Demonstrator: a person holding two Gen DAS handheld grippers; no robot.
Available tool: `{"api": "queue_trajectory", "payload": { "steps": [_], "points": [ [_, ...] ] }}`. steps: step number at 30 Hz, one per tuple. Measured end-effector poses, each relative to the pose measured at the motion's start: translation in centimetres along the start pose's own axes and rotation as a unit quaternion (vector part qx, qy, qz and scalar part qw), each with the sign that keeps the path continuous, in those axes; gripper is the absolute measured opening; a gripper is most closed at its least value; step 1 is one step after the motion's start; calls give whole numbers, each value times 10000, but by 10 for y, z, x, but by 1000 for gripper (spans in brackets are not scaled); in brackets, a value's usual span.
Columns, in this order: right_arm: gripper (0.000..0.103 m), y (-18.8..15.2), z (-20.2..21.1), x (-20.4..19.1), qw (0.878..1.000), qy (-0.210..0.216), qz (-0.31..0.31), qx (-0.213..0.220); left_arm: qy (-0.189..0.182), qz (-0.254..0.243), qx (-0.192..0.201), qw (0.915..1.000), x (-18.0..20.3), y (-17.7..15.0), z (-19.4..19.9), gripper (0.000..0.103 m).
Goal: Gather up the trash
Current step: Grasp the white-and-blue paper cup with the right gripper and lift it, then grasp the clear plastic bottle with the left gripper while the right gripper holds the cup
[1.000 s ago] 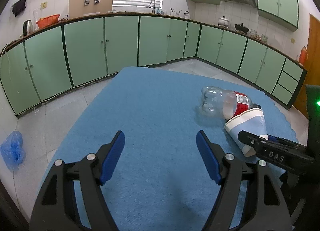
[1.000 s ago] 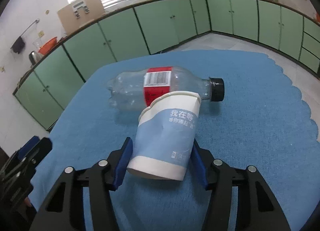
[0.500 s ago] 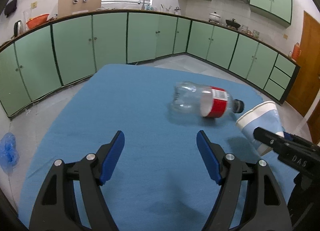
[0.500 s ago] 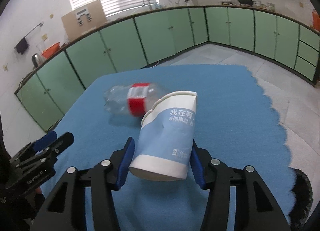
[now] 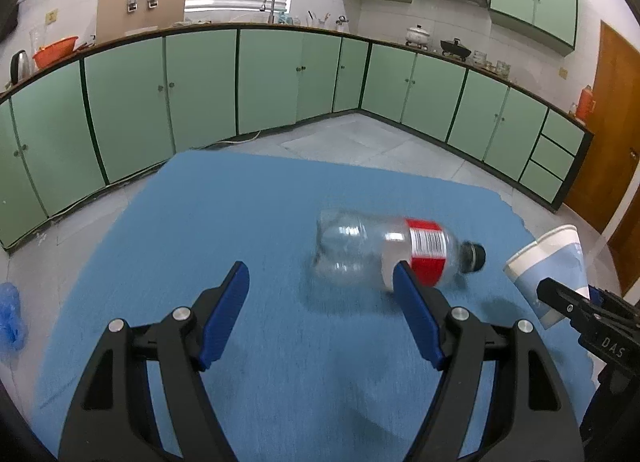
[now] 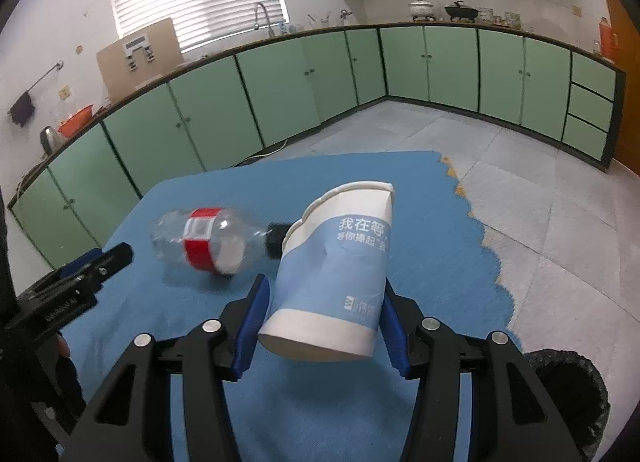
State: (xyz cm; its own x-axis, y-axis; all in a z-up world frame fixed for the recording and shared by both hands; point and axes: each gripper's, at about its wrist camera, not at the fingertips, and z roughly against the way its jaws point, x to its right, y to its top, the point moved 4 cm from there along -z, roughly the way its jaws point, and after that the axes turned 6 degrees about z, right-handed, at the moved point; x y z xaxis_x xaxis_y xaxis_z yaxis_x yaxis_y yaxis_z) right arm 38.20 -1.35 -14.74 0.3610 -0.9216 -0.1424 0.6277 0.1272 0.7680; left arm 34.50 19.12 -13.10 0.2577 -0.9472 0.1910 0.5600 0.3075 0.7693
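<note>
Two fisheye wrist views of a kitchen work surface covered by a blue cloth (image 5: 248,230). In the right wrist view, the right gripper (image 6: 324,326) occupies the lower centre of the frame; its blue pads (image 6: 250,328) pinch a paper cup (image 6: 336,278) near its base, one pad against each side, and the cup is held clear of the cloth with its crumpled rim tilted up and away toward the frame centre. The cup is white with a pale blue band and white printed characters. In the left wrist view the same cup appears at the right edge, gripped from below.

A clear plastic bottle (image 5: 396,258) with a red label and black cap lies on its side on the cloth, right of centre in the left wrist view, cap pointing toward the right of the frame. The left gripper (image 5: 322,290), lower centre, has its fingers spread wide with nothing between them; its right pad overlaps the bottle's label in the picture, but contact cannot be judged.

A black-lined bin (image 6: 568,394) sits at the lower right of the right wrist view, beside the cloth's edge. Green cabinets (image 5: 200,82) line the background.
</note>
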Motion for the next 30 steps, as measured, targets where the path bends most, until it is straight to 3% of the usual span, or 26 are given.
{"api": "queue_trajectory", "payload": {
  "steps": [7, 13, 19, 30],
  "points": [
    [52, 15, -16, 8, 9999, -101, -21, 0, 94, 197, 101, 9997, -5, 26, -15, 72],
    [52, 26, -23, 14, 9998, -170, 11, 41, 420, 394, -95, 9983, -16, 47, -43, 73],
    [52, 21, -26, 15, 9999, -172, 0, -3, 719, 558, -318, 9953, -37, 39, -55, 72],
    [52, 15, -24, 15, 9999, -159, -3, -65, 282, 362, -700, 9965, -27, 5, -49, 67]
  ]
}}
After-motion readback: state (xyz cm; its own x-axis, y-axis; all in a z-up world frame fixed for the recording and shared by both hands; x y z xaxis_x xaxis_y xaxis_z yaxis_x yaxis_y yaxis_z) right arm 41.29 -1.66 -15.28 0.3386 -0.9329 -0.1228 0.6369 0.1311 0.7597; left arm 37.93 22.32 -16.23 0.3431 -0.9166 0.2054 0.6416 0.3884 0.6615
